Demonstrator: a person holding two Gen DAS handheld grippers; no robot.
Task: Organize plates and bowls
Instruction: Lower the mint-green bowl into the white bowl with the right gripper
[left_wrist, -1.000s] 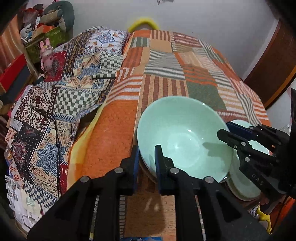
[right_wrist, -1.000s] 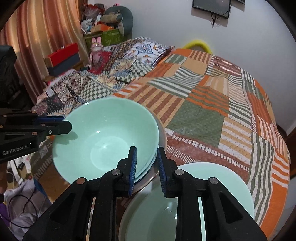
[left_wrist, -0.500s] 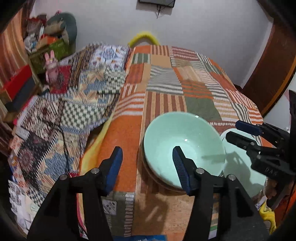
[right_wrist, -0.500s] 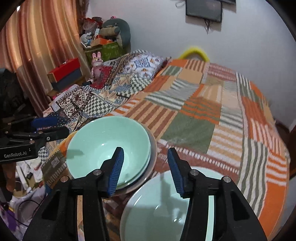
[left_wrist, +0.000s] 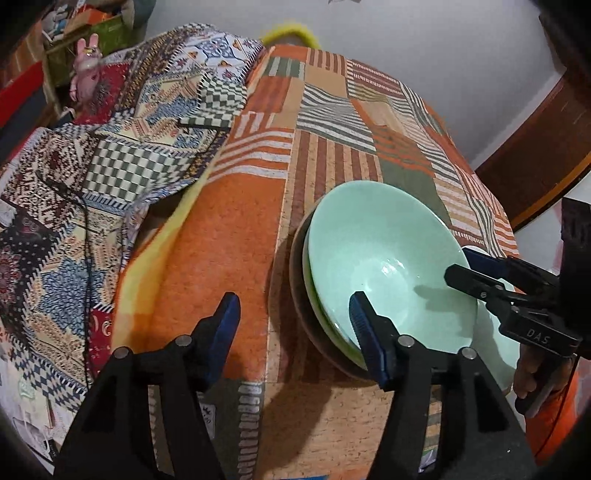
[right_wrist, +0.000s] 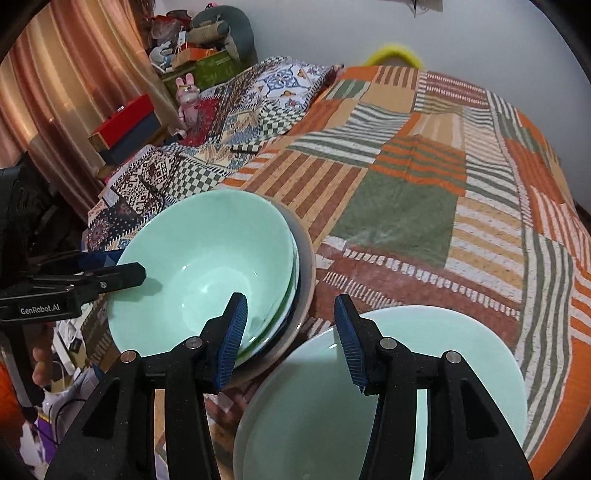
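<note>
We read two markings. In the right wrist view, "GenRobot.AI" stands in white letters on the black side of the left gripper (right_wrist: 110, 275), at the left edge. In the left wrist view, "DAS" stands in pale letters on the black body of the right gripper (left_wrist: 460, 267), at the right. We read nothing else.

Probably a bedroom: quilted bed (right_wrist: 406, 192), curtains (right_wrist: 66, 92).

Stacked bowls (right_wrist: 207, 266) beside plate (right_wrist: 461, 369) — patchwork bedspread (right_wrist: 406, 206).
</note>
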